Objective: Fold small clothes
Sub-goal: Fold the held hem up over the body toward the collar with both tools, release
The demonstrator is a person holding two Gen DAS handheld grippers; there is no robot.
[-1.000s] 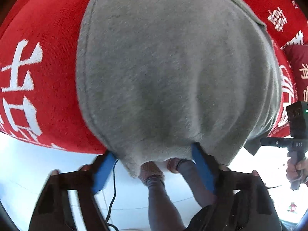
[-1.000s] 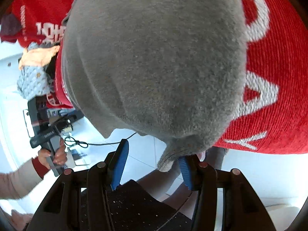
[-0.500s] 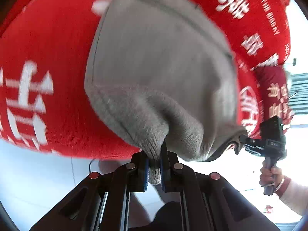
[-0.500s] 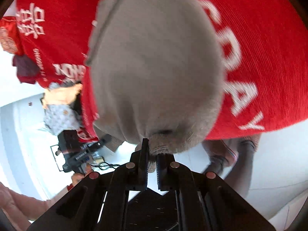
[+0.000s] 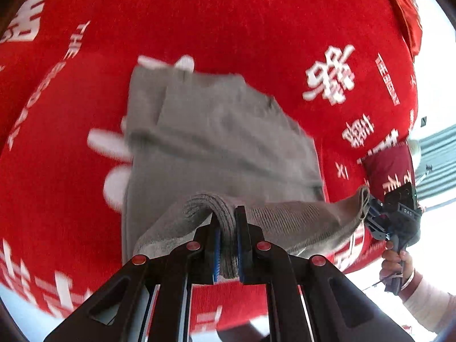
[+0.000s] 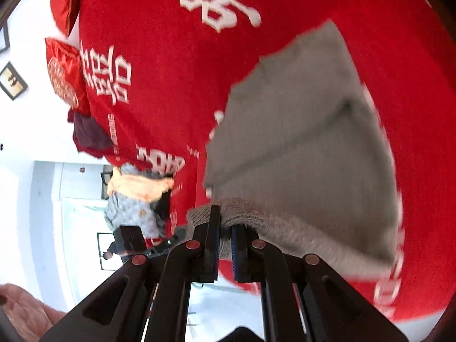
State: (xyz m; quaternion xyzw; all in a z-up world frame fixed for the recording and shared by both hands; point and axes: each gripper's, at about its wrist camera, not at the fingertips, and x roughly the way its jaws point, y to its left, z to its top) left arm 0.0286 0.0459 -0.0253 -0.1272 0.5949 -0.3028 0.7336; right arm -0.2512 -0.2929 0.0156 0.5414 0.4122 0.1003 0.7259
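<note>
A grey knitted garment [image 5: 216, 142] lies partly folded on a red bedspread with white lettering [image 5: 256, 28]. My left gripper [image 5: 227, 228] is shut on its near hem, which bunches between the blue pads. The hem stretches right to my right gripper [image 5: 370, 213], seen shut on the other corner. In the right wrist view the right gripper [image 6: 225, 228] is shut on the grey garment [image 6: 299, 142], whose near edge is lifted off the bedspread [image 6: 171, 28]. The far part of the garment rests flat with a fold across it.
A pile of other clothes, orange and pale grey [image 6: 136, 196], sits at the bed's edge beside a dark maroon item [image 6: 88, 136]. Red cushions [image 6: 62, 71] lie at the far side. White floor and wall surround the bed.
Both grippers went from open around the hem to shut on it, then drew back and lifted it. The garment now looks smaller and farther, with its near edge raised.
</note>
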